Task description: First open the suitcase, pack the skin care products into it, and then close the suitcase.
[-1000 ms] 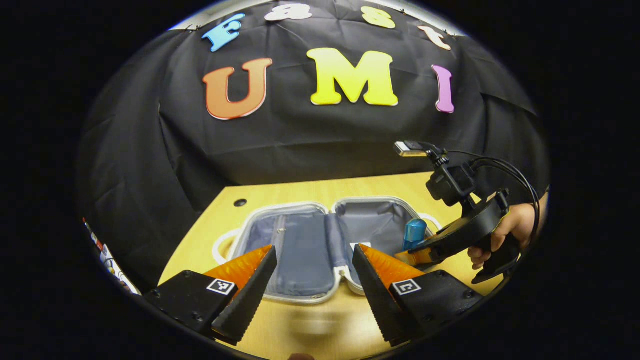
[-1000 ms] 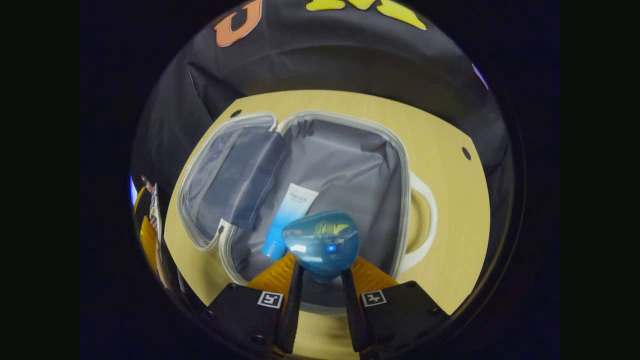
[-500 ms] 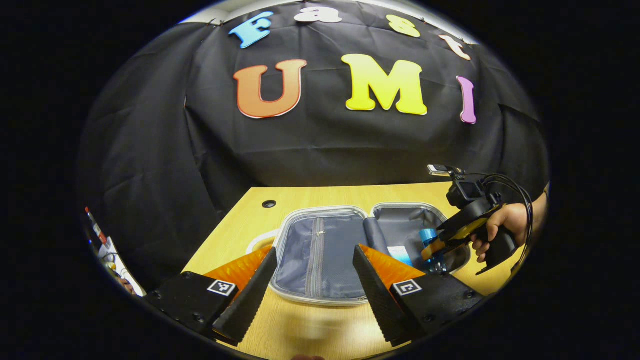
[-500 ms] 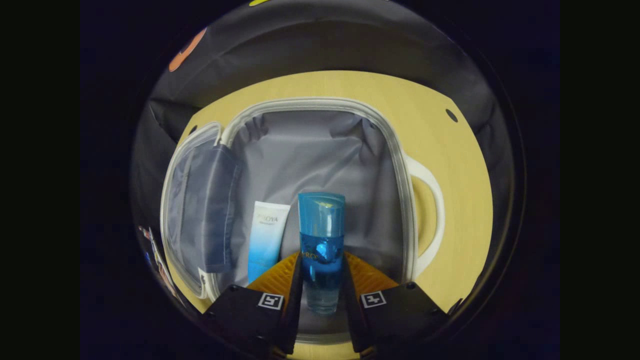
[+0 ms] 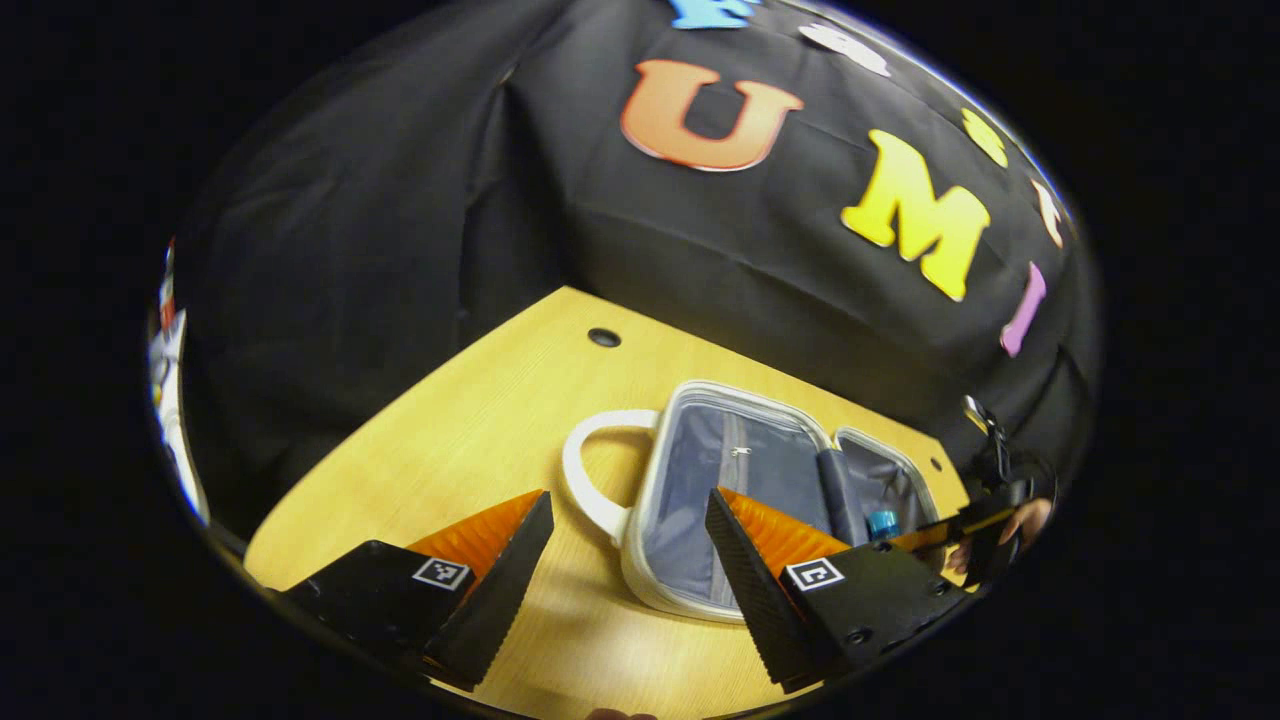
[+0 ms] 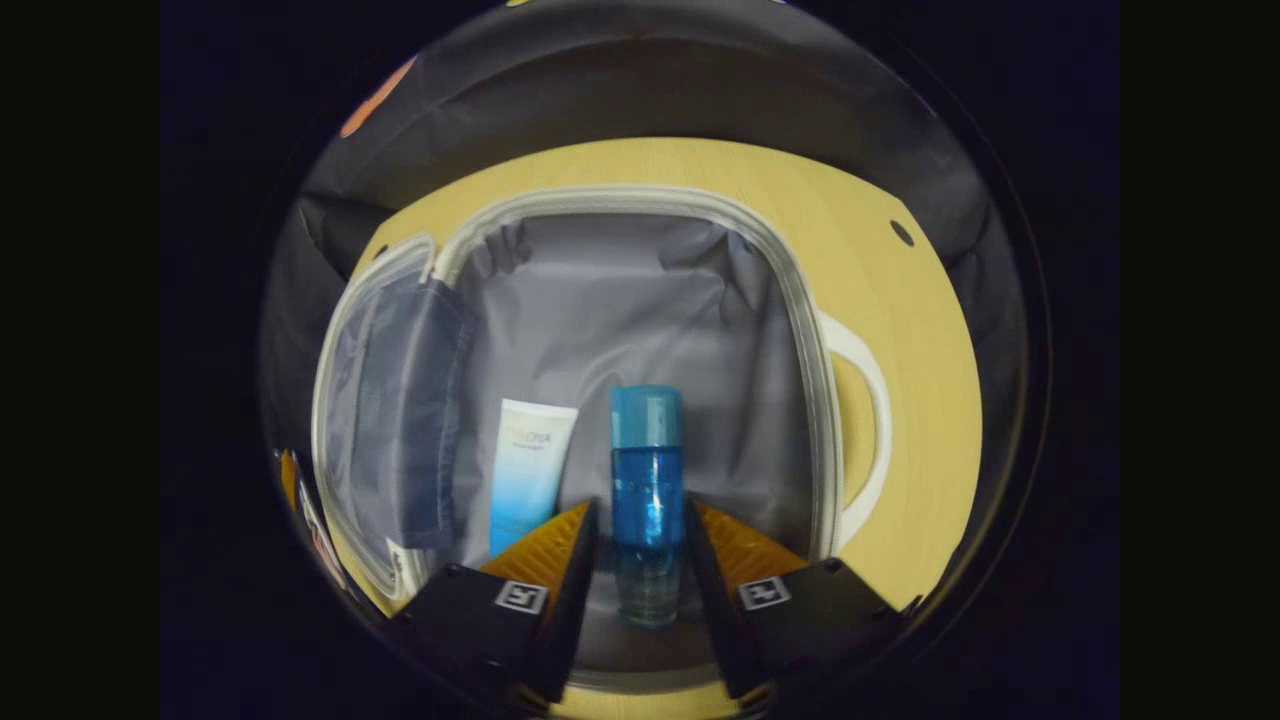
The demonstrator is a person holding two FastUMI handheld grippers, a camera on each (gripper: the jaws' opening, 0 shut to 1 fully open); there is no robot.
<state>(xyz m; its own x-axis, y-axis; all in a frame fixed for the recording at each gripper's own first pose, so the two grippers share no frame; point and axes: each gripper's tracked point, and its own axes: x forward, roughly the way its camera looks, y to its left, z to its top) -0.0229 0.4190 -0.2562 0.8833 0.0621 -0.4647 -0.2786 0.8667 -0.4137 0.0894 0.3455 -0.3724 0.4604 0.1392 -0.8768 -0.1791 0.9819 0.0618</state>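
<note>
The suitcase [image 6: 640, 300] lies open and flat on the wooden table [image 6: 930, 400], its grey fabric lining showing in both halves. In the right gripper view, the larger half fills the middle, with a white handle [image 6: 865, 430] on its right edge and the zipped lid half [image 6: 390, 420] folded out to the left.

Two skin care products lie side by side on the lining of the larger half. A white-to-blue tube [image 6: 525, 470] lies on the left, and a blue bottle [image 6: 647, 500] with a blue cap lies just beside it on the right, cap pointing far.

The right gripper [image 6: 640, 570] has its fingers [image 6: 570, 580] on either side of the bottle's lower body. A thin gap shows on each side, so the fingers stand slightly apart from the bottle and are not pressing it.

In the left gripper view, the left gripper [image 5: 625, 570] hangs over the near left part of the table with its fingers wide apart and nothing between them. Beyond it the open suitcase [image 5: 735, 490] shows with a white handle [image 5: 595, 470] on its left side. At the far right edge, the right gripper [image 5: 975, 525] and the hand [image 5: 1025, 520] holding it reach into the case, where the blue cap [image 5: 880, 522] of the bottle is visible.
</note>
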